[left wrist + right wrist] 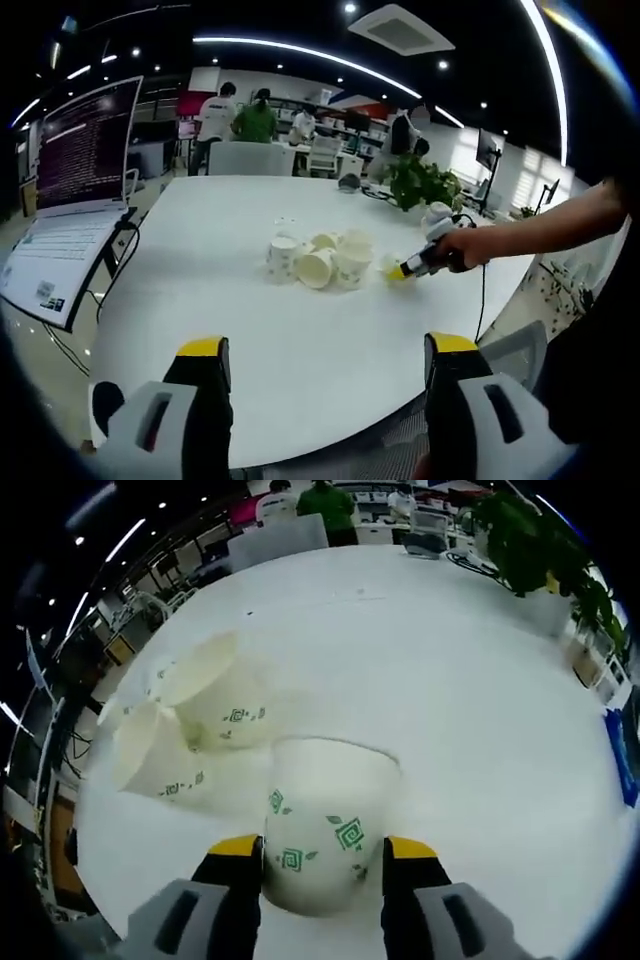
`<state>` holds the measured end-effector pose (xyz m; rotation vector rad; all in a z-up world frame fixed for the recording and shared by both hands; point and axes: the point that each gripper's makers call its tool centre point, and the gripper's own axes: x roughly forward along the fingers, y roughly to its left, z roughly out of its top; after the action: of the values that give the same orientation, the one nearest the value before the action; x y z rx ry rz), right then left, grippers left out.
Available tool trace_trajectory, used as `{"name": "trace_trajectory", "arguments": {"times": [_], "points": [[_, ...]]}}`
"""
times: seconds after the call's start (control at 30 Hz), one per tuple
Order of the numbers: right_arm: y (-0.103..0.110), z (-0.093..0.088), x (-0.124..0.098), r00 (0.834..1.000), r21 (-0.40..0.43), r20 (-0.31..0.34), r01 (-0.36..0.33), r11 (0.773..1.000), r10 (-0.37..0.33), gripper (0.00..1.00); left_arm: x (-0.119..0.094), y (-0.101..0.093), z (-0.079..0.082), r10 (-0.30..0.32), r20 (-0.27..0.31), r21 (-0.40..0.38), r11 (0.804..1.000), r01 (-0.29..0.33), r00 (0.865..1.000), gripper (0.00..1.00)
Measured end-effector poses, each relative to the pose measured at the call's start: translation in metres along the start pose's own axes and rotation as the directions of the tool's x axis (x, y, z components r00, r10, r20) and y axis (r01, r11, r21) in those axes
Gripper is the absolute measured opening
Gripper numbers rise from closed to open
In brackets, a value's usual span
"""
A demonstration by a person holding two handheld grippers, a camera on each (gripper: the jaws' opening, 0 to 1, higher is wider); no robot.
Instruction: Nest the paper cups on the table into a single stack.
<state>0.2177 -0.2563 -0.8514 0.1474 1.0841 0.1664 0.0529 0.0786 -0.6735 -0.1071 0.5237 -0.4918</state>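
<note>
Right gripper view: right tool is pinching an upright paper cup for nesting, while left tool is waiting spread before the desk.

No words, numbers or brand names can be read. The paper cups carry a printed green pattern of small square spirals and leaves, not lettering. At the far left of the left gripper view, a monitor shows rows of light text on a dark purple background, too small and blurred to read. Below it, an open laptop shows tiny unreadable markings.
</note>
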Motion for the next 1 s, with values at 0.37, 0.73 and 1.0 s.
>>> {"name": "trace_trajectory", "arguments": {"times": [0.37, 0.73, 1.0], "points": [[0.006, -0.009, -0.009, 0.999, -0.005, 0.010, -0.041, 0.999, 0.041, 0.39, 0.004, -0.009, -0.002, -0.028, -0.008, 0.003, 1.000, 0.028, 1.000, 0.75], [0.019, -0.016, -0.028, 0.996, -0.116, 0.058, -0.057, 0.992, 0.064, 0.39, 0.011, -0.016, -0.003, -0.057, -0.008, 0.007, 0.998, 0.057, 0.998, 0.74], [0.035, -0.031, -0.041, 0.993, -0.229, 0.067, -0.079, 0.970, 0.097, 0.38, 0.017, -0.024, -0.006, -0.088, -0.023, 0.007, 0.996, 0.088, 0.996, 0.73]]}}
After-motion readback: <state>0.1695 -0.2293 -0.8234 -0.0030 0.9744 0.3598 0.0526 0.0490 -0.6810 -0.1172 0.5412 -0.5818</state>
